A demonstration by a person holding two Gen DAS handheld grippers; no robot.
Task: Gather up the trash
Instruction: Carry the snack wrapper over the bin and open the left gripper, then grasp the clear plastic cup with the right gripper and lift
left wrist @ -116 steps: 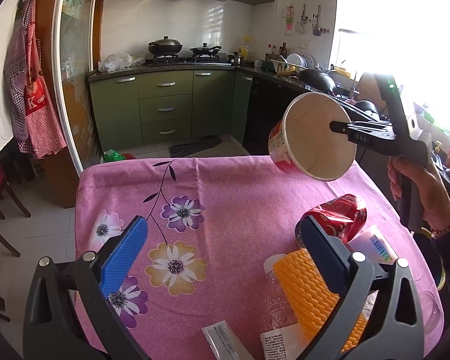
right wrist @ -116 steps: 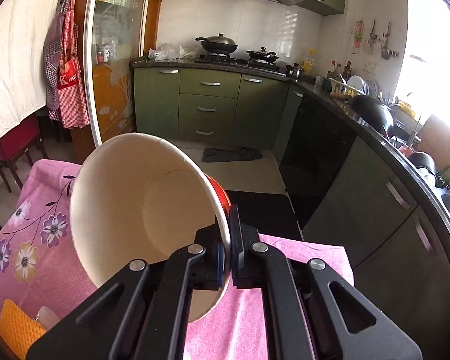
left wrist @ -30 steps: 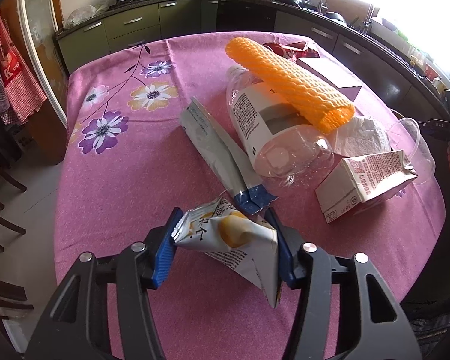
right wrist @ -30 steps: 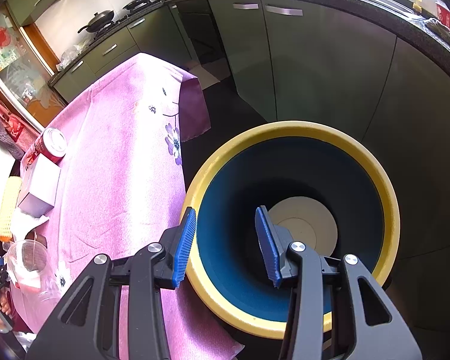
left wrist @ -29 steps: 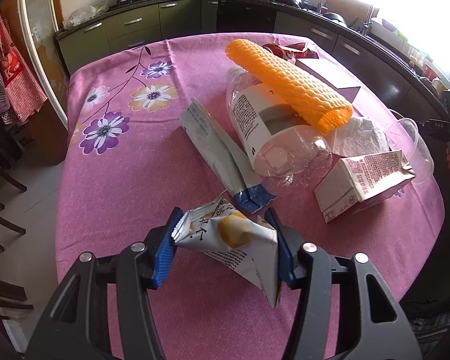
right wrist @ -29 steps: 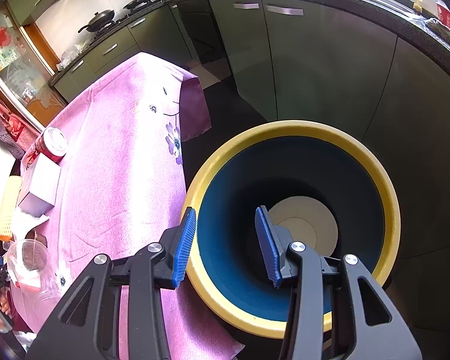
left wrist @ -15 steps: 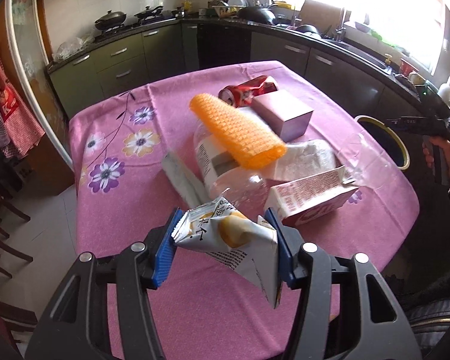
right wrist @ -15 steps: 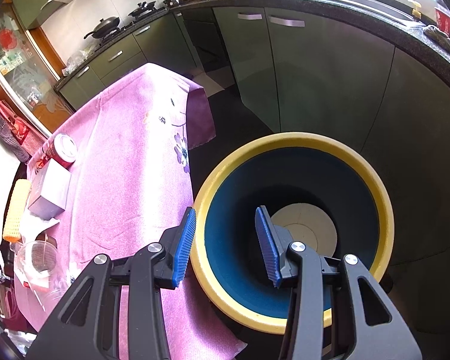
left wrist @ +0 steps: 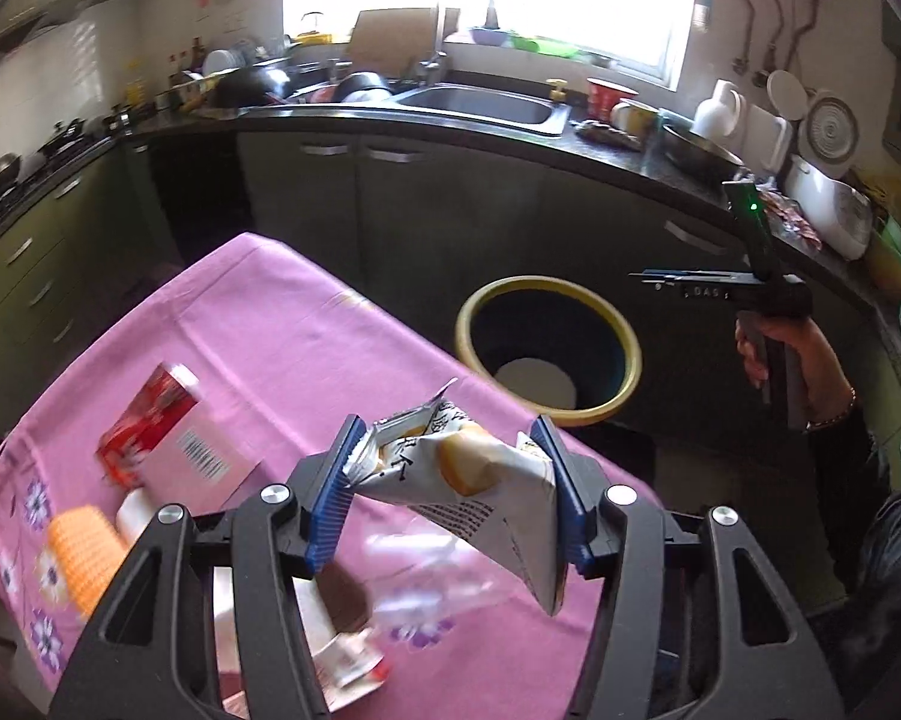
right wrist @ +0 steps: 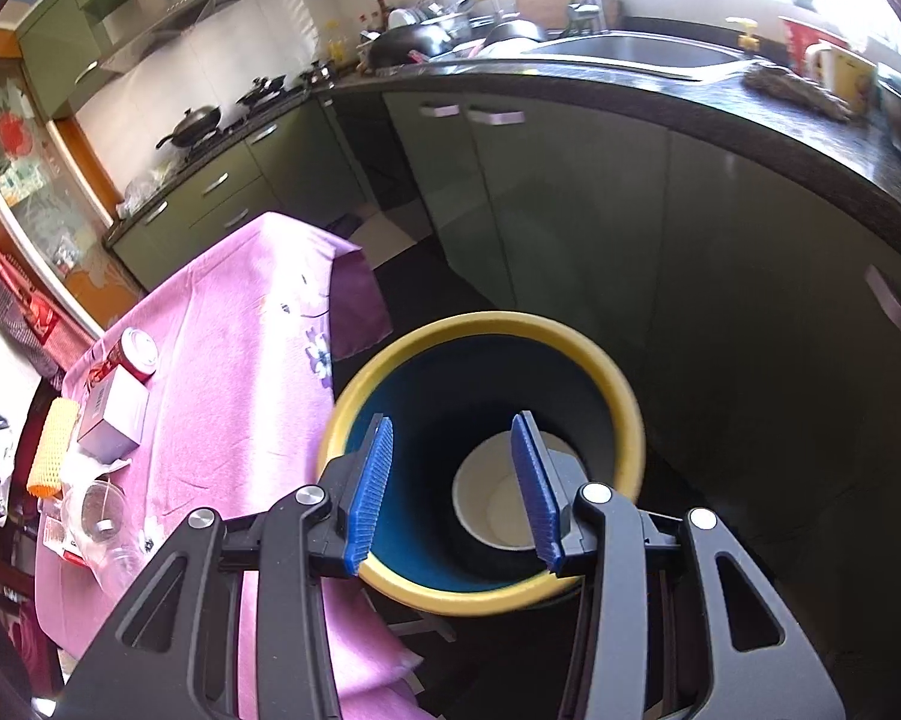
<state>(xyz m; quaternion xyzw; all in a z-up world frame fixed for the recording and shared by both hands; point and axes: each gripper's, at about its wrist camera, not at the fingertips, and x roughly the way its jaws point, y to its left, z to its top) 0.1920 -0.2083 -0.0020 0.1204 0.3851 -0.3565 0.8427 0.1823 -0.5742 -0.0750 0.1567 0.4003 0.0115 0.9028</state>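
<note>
My left gripper is shut on a crumpled white snack wrapper and holds it above the pink table's edge, short of the bin. The yellow-rimmed dark blue bin stands on the floor beside the table; a white paper cup lies at its bottom. My right gripper is open and empty, hovering over the bin, with the cup seen between its fingers. It also shows at the right of the left wrist view.
The pink flowered tablecloth carries a red can, a grey box, an orange foam net, a clear plastic cup and a red carton. Green cabinets and a dark counter with a sink stand behind the bin.
My left gripper has lifted the wrapper off the table and swung right toward the bin. My right gripper has risen slightly over the bin and stays open.
</note>
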